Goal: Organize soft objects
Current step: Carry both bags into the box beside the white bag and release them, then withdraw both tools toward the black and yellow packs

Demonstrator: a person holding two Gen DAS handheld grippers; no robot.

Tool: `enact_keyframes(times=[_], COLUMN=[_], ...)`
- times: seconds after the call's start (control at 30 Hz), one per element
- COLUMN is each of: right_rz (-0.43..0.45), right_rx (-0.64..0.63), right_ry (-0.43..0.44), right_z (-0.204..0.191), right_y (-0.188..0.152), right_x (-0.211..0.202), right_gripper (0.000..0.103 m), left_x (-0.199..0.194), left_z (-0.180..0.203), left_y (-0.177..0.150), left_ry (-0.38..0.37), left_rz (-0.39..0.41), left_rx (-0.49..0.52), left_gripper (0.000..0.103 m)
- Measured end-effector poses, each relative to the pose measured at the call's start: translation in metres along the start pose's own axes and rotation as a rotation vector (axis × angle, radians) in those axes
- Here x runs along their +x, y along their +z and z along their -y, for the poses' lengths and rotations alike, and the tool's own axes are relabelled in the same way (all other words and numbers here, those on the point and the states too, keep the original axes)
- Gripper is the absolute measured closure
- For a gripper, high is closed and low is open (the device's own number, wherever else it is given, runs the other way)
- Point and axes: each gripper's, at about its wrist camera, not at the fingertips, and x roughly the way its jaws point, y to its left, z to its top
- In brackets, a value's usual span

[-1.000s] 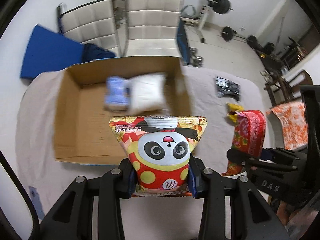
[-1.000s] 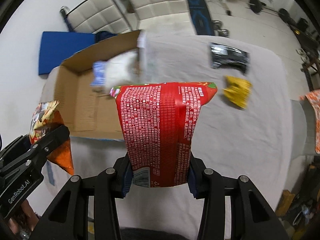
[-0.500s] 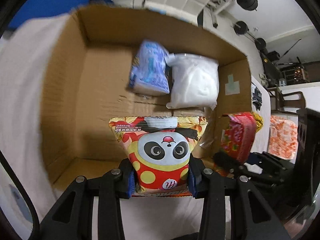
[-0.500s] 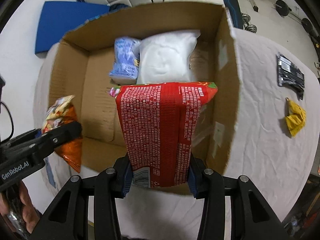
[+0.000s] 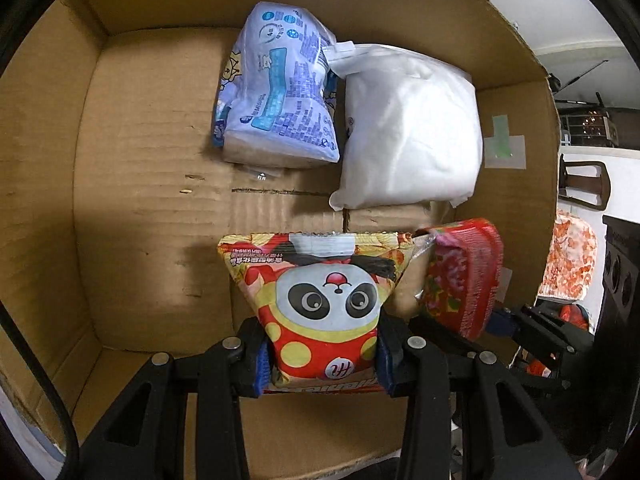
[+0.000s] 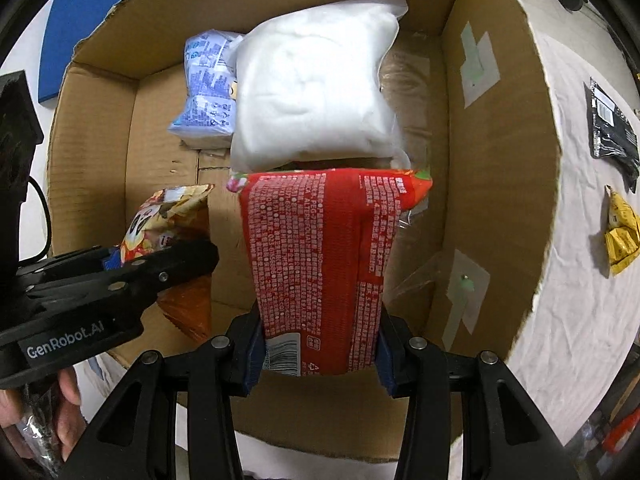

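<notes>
Your left gripper (image 5: 323, 362) is clamped on the lower part of a panda snack bag (image 5: 320, 304), both blue-padded fingers pressing its sides. You hold it upright over the open cardboard box (image 5: 48, 184), near the front wall, with the bag's crimped top edge pointing toward the far end. From your right wrist camera the same bag (image 6: 168, 232) shows at the left, its orange side turned toward the lens, and the left gripper (image 6: 120, 264) reaches in across the box's near left wall.

Your right gripper (image 6: 318, 354) is closed on a red snack bag (image 6: 320, 264), gripping it just above the barcode end. That bag stands upright too, its printed back facing the camera, and it sits over the right half of the box. In the left wrist view the red bag (image 5: 460, 280) is just beside the panda bag, to its right, close to the right wall.

Two things already lie on the box floor at the far end: a blue printed pack (image 5: 276, 96) on the left and a white pillow-like bag (image 5: 408, 128) on the right, touching each other along one side. The red bag's top edge overlaps the near edge of the white bag (image 6: 312, 88) in the right view; whether they touch, you cannot tell.

Outside the box, on the white cloth (image 6: 580, 280) to the right, lie a black packet (image 6: 612, 128) and a yellow packet (image 6: 620, 236), well apart from the box wall.
</notes>
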Motion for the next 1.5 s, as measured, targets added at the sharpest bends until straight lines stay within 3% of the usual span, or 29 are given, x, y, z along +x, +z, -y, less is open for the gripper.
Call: enact_keyframes(times=[0.2, 0.37, 0.47, 0.53, 0.6, 0.7, 0.87, 1.2, 1.33, 1.4, 1.5], right_rz=[0.001, 0.021, 0.041, 0.058, 0.07, 0.087, 0.121, 0.256, 0.3, 0.316, 0.34], right_rx=[0.003, -0.016, -0.028, -0.033, -0.03, -0.014, -0.01, -0.025, -0.043, -0.049, -0.058], right_ry=[0.012, -0.015, -0.047, -0.07, -0.072, -0.077, -0.089, -0.097, -0.096, -0.093, -0.09], right_z=[0.005, 0.004, 0.0, -0.001, -0.001, -0.001, -0.008, -0.022, -0.028, -0.029, -0.031], right_y=[0.002, 0.003, 0.001, -0.003, -0.006, -0.015, -0.03, -0.075, -0.093, -0.101, -0.111], right_x=[0.003, -0.004, -0.016, -0.024, -0.029, -0.032, -0.038, -0.088, -0.11, -0.121, -0.134], right_gripper=[0.055, 0.054, 0.043, 0.035, 0.023, 0.017, 0.008, 0.008, 0.008, 0.001, 0.0], left_x=[-0.001, -0.014, -0.03, -0.041, -0.048, -0.064, -0.084, -0.132, -0.148, -0.156, -0.163], left_z=[0.002, 0.008, 0.015, 0.021, 0.024, 0.028, 0.031, 0.043, 0.053, 0.057, 0.063], left_y=[-0.001, -0.006, -0.014, -0.022, -0.03, -0.042, -0.065, -0.109, -0.125, -0.133, -0.142], left_ry=[0.023, 0.07, 0.128, 0.176, 0.212, 0.265, 0.295, 0.356, 0.368, 0.364, 0.36], left_rz=[-0.016, 0.02, 0.075, 0.114, 0.146, 0.193, 0.272, 0.435, 0.47, 0.484, 0.5], left_rx=[-0.026, -0.018, -0.003, 0.003, 0.005, 0.014, 0.022, 0.055, 0.065, 0.068, 0.066], left_gripper=[0.06, 0.044, 0.032, 0.018, 0.013, 0.006, 0.005, 0.005, 0.005, 0.005, 0.005])
